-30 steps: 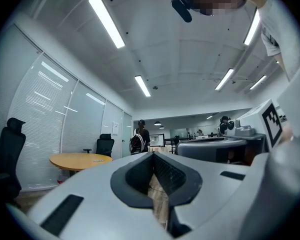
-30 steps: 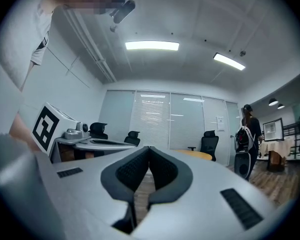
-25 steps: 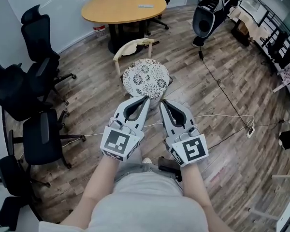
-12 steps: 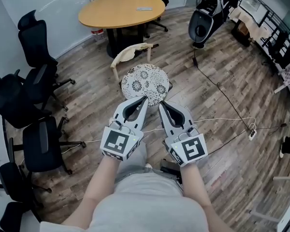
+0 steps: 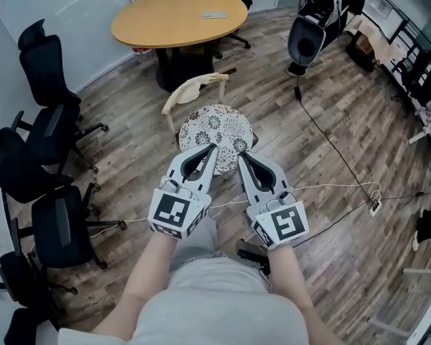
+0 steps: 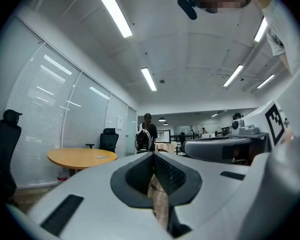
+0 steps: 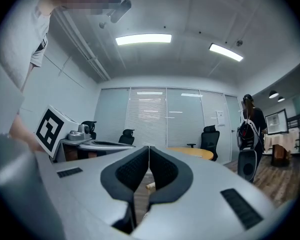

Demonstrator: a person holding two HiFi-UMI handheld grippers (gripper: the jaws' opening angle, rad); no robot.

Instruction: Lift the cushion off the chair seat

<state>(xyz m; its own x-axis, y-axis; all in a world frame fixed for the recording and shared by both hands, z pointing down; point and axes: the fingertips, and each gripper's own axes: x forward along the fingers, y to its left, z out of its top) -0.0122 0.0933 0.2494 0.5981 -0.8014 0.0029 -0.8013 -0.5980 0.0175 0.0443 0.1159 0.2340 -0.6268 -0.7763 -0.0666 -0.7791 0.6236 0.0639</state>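
Wood-plank flooring (image 5: 345,214) spreads out below us, with a round table (image 5: 179,13) at the far side and black office chairs (image 5: 50,63) along the left wall. Between that table and us stands a small chair (image 5: 194,85) with a pale curved back. The cushion (image 5: 217,124), round and patterned in black and white, lies flat on its seat.

We hold both grippers out ahead of us, side by side, pointing toward the chair. The left gripper (image 5: 215,146) has its jaws pressed together, and its own view shows the dark pads (image 6: 167,171) meeting at the tip with nothing between them. The right gripper (image 5: 240,152) is likewise fully closed and empty.

From our head view, both tips fall over the near edge of the cushion, the left tip toward its middle and the right tip at its near right rim. We cannot tell whether either tip touches the fabric. A white cord (image 5: 330,186) runs across the floor to our right.
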